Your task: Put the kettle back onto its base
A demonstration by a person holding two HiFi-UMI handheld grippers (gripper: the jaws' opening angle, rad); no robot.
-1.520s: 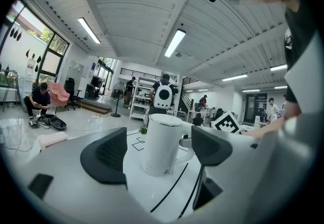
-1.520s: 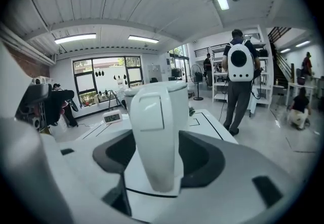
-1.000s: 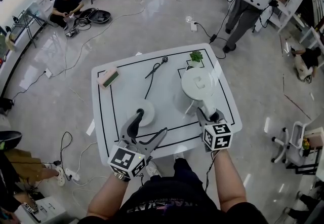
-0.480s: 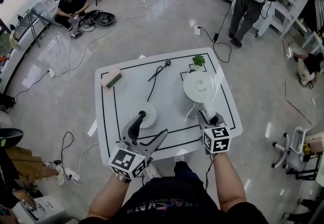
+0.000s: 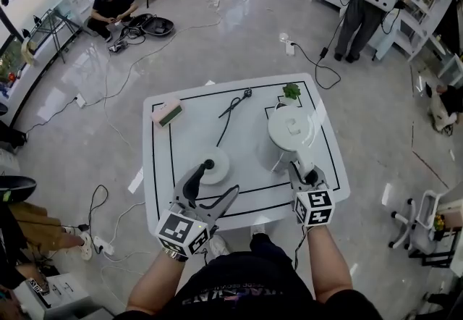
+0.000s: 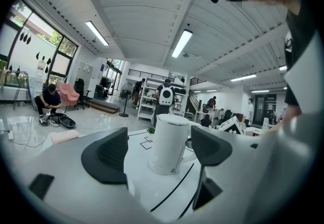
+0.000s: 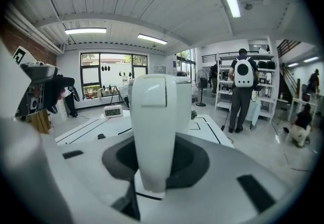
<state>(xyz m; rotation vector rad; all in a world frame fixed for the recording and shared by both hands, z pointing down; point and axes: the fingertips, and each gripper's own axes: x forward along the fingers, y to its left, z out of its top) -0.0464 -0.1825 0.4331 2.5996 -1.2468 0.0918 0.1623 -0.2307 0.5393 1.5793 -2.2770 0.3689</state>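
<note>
Quick count from my end: one table [image 5: 188, 145], one kettle [image 5: 293, 130], one base [image 5: 221, 161], one cord [image 5: 230, 112] running from the base toward the far edge, one little plant [image 5: 291, 91], one pinkish box [image 5: 167, 112] near the far left corner, and my two grippers. The kettle is standing upright on the right part of the table, just in front of the plant and well apart from the base, which sits left of the middle near my edge, so it's not back on yet. My right gripper [image 5: 304, 171] is at the kettle's handle. Its jaws have just been closing, and in the right gripper view the handle sits squarely between the dark pads, clamped from both sides. My left gripper [image 5: 221, 178] is spread wide with nothing between the jaws; one tip hangs over the near rim of the base, and through its own view I can see the kettle farther off on the table. Compared with a second ago, honestly not much has changed: kettle, base, box and plant are all in the same spots, the left gripper is in about the same place, and the real difference is the right jaws tightening on the handle.
</note>
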